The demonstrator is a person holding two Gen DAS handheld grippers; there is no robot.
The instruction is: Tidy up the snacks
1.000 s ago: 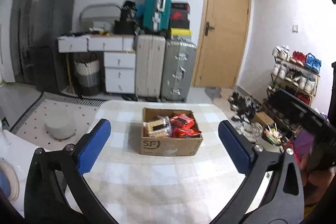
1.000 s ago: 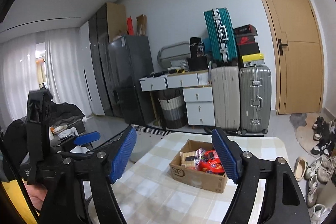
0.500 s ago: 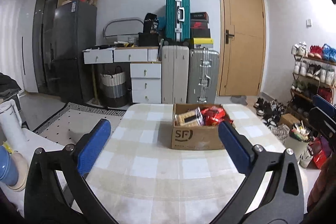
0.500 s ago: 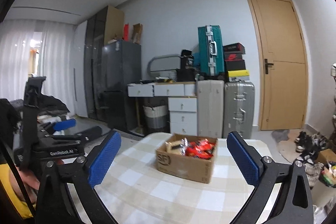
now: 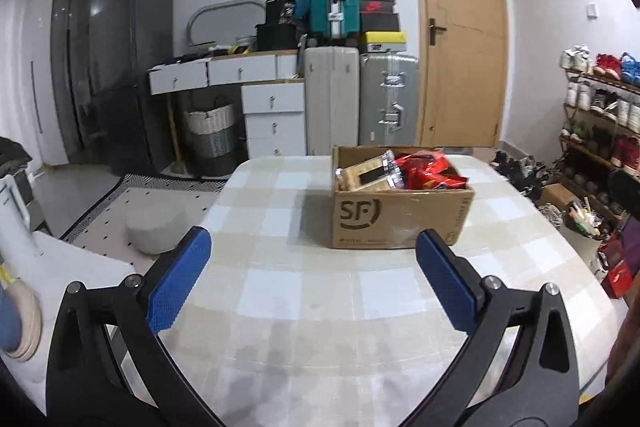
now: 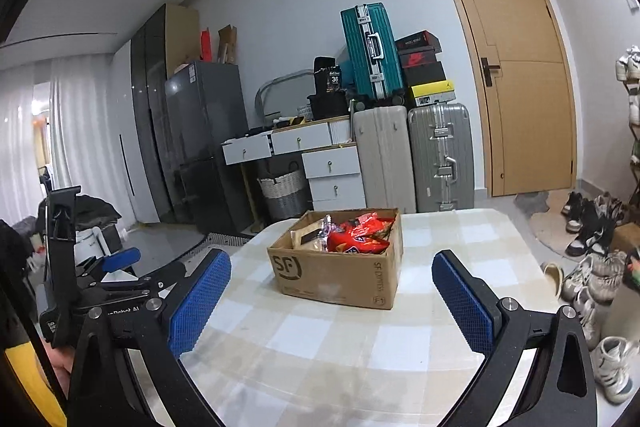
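Note:
A brown cardboard box (image 5: pixel 400 215) marked SF stands toward the far side of the checked table (image 5: pixel 288 291). It holds red snack packets (image 5: pixel 430 169) and a clear-wrapped biscuit pack (image 5: pixel 366 179). My left gripper (image 5: pixel 312 239) hovers open over the table, short of the box, with nothing between its blue pads. In the right wrist view the box (image 6: pixel 336 279) with its red packets (image 6: pixel 360 239) sits straight ahead. My right gripper (image 6: pixel 330 261) is open wide and empty, short of the box. The left gripper (image 6: pixel 120 259) shows at the left edge, held by a hand.
Behind the table stand suitcases (image 5: pixel 332 103), white drawers (image 5: pixel 274 119), a woven basket (image 5: pixel 210 135), a grey fridge (image 5: pixel 128 67) and a wooden door (image 5: pixel 460 47). A shoe rack (image 5: pixel 600 107) lines the right wall. A round stool (image 5: pixel 156 227) sits on the floor at left.
Both grippers have sunk toward the table, so the box looks nearer and more side-on. The right gripper's jaws have spread wider. The box has not moved.

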